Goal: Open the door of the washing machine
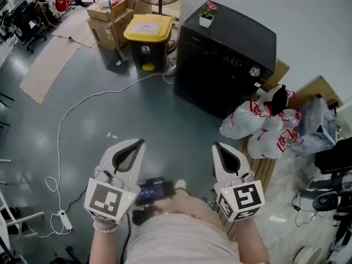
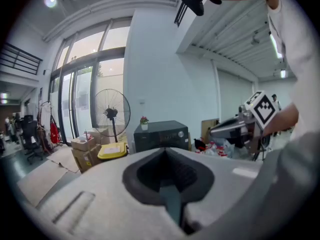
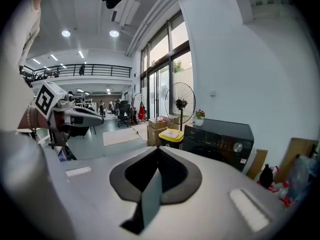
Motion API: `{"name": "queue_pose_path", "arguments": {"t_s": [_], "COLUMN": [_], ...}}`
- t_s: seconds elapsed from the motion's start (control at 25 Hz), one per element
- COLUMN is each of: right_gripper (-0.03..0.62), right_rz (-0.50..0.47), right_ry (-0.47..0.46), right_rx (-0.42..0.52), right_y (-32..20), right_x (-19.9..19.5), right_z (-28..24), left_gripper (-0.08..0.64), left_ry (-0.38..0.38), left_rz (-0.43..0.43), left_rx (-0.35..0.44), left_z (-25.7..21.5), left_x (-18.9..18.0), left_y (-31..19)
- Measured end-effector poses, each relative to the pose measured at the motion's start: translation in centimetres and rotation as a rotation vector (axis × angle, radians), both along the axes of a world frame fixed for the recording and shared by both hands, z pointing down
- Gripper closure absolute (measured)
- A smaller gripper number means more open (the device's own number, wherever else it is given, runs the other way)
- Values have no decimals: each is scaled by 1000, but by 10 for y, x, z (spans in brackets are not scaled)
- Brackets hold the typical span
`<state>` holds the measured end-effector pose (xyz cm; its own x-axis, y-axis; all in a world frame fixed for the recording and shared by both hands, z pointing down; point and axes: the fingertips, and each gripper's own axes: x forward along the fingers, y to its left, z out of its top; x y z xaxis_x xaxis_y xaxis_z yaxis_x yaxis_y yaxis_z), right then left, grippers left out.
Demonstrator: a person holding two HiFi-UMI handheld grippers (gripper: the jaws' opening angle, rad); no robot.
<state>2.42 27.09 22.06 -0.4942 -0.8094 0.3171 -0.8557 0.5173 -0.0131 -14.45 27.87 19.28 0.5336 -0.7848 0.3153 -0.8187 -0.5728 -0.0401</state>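
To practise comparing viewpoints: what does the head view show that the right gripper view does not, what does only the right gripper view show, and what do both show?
Only the head view: a white cable trailing over the floor to a power strip. Only the right gripper view: ceiling lights and an upper balcony railing. Both: the black washer, the yellow bin beside it, and the plant on top of the washer.

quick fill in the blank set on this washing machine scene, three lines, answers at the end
1. The potted plant stands on ____ of the washing machine.
2. The bin to the left of the machine in the head view has a ____ lid.
3. The left gripper and the right gripper are both empty, with their jaws ____.

Missing words: top; yellow; shut
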Motion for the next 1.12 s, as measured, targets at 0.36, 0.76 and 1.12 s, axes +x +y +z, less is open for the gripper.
{"name": "queue_pose_path", "arguments": {"t_s": [0.36, 0.76, 1.12], "right_gripper": [588, 489, 485], "right_rz": [4, 23, 1], "right_ry": [8, -39, -29], "right_rx": [15, -1, 7], "right_y": [-1, -5, -10], "right_x": [-2, 7, 24], "right_z": [-5, -4, -2], "left_gripper": [553, 484, 477], "left_ry": [2, 4, -35], "left_rz": [-18, -21, -48], "left_rx": [-2, -5, 35], "left_z": [0, 0, -3], "left_x": [1, 6, 17], "left_y": [-2, -2, -5]}}
